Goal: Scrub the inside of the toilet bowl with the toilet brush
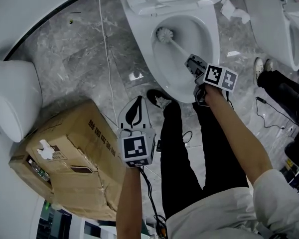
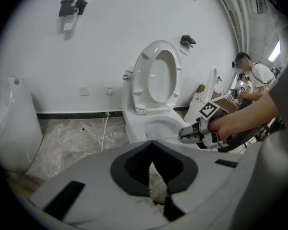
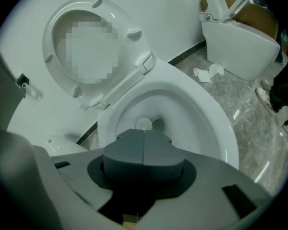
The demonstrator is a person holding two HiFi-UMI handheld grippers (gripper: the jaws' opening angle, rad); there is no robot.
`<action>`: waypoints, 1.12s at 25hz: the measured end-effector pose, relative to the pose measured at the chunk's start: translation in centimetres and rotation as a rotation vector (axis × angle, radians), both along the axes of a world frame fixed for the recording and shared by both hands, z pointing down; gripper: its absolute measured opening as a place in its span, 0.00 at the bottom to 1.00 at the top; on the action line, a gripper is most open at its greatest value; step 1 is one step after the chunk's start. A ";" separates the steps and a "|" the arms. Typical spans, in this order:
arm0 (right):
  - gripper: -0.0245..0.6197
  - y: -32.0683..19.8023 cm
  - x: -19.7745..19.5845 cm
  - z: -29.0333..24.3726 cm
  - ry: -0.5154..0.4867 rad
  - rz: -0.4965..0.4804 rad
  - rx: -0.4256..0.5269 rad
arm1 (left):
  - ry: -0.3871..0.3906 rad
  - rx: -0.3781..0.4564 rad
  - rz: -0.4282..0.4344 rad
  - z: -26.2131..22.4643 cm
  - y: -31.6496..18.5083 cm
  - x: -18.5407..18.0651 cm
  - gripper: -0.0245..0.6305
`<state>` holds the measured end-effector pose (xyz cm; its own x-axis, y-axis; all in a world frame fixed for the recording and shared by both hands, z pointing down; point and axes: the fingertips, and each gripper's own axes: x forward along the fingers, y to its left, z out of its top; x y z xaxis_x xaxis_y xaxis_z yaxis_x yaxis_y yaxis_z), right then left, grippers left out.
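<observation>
Head view: the brush (image 1: 163,34) head sits far left in the toilet bowl (image 1: 214,34), and its handle (image 1: 177,48) runs into the right gripper (image 1: 192,64). Left gripper view: the left gripper (image 2: 153,169) is narrowed to a slit and empty. Right gripper view: the pads (image 3: 129,152) clamp together, hiding the handle.

Right gripper (image 3: 144,134) jaws closed on toilet brush (image 3: 144,123), its head deep in toilet bowl (image 3: 204,110), seat (image 3: 52,30) raised, crumpled paper (image 3: 206,73) beyond.

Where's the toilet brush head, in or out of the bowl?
In: the white round bristle head of the toilet brush sits inside the white ceramic toilet bowl, below its rim.
</observation>
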<state>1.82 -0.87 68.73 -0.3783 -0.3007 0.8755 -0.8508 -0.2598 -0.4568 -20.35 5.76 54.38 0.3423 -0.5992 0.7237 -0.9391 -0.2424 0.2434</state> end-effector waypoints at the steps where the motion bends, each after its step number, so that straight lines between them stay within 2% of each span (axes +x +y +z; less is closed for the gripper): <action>1: 0.31 -0.5 -0.2 -0.1 0.004 0.006 0.004 | 0.001 -0.014 0.002 0.0 0.2 -0.2 0.07; 4: 0.31 -1.9 -0.2 -0.4 0.011 0.026 0.029 | -0.002 -0.031 -0.003 0.1 0.5 -0.8 0.07; 8: 0.30 -3.3 1.9 -0.5 0.043 0.073 0.068 | 0.005 -0.017 -0.003 -0.1 0.1 -0.7 0.07; 14: 0.30 -3.2 5.0 -1.1 0.145 0.103 0.110 | 0.006 -0.007 0.067 -1.0 -0.1 0.0 0.07; 17: 0.30 -2.0 6.3 -1.4 0.170 0.139 0.103 | -0.008 0.013 0.104 -1.7 -0.2 0.4 0.07; 20: 0.30 0.1 7.0 -1.5 0.206 0.117 0.076 | -0.028 0.024 0.134 -2.8 -0.2 0.7 0.07; 22: 0.30 2.3 7.1 -1.1 0.201 0.122 0.020 | -0.029 0.036 0.121 -3.7 0.0 0.9 0.07; 24: 0.30 4.8 7.0 -0.5 0.154 0.146 -0.047 | -0.022 0.054 0.097 -4.8 0.4 1.5 0.07; 26: 0.30 6.8 6.8 -0.8 0.118 0.116 -0.058 | -0.018 0.066 0.082 -6.0 1.3 2.4 0.07; 28: 0.30 7.2 6.6 -2.5 0.126 0.007 0.014 | -0.021 0.077 0.061 -7.1 2.2 3.3 0.07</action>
